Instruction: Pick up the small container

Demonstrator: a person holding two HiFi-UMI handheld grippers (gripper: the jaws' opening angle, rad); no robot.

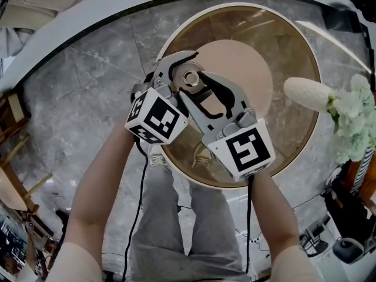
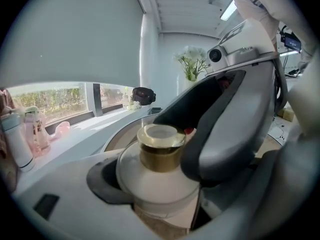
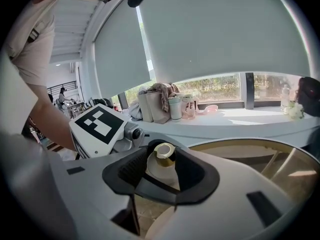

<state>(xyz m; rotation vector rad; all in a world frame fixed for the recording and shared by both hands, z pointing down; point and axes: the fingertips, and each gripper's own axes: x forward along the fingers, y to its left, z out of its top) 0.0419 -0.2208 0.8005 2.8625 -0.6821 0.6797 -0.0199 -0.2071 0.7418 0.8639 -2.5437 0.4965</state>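
Left gripper [image 1: 178, 75] is clamped on the container [image 2: 159, 156]. The near pad sits flat against the white body and the gold cap stands proud above the jaws. The far pad is mostly masked, because a jaw of the right gripper [image 3: 162, 176] crosses in front of it in the left gripper view.

The right gripper comes in from the opposite side, its jaws apart and bracketing the same white body. The pads flank the body closely, but neither is seen pressing on it. The container's base is covered by the jaws in every view, so you can't tell whether it rests on the table [image 1: 294, 122] or hangs clear.

From the head view, the two grippers meet nose to nose over the table's tan centre disc [image 1: 252, 63], forming a V. Both hands are hidden under the marker cubes. Only the bare forearms show, the left [image 1: 103, 187] and the right [image 1: 276, 210], angled inward from the bottom corners. The flowers [image 1: 352, 116] at the right rim are cut off by the frame.
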